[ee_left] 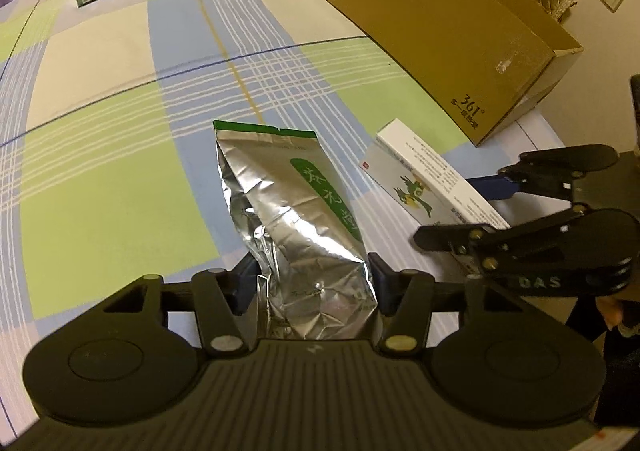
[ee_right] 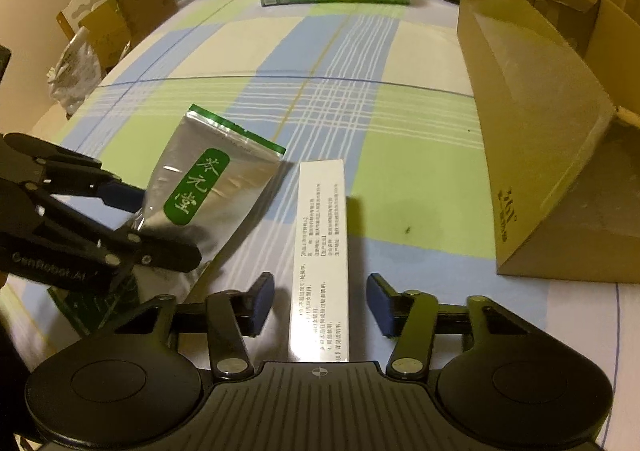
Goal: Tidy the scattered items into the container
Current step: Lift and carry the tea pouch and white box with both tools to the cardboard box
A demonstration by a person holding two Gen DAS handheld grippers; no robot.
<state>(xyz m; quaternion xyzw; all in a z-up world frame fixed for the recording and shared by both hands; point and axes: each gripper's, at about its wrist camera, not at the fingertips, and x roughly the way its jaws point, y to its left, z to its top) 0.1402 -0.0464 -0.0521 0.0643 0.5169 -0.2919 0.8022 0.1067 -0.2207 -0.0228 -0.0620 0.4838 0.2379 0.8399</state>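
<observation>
Left gripper point(ee_left: 312, 287) pinches crinkled silver foil pouch with green label point(ee_left: 296, 219), lifted off plaid cloth point(ee_left: 100, 139). Right gripper point(ee_right: 320, 303) straddles long white printed carton point(ee_right: 320, 251), jaws wide, not touching. Open brown cardboard box point(ee_left: 440, 31) near, contents unseen; both items remain outside.

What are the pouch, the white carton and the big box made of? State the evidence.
Pouch: likely metallised foil, shiny and crinkled. White carton: apparently paperboard, smooth printed faces, crisp edges. Big box: probably cardboard, matte brown walls.
</observation>
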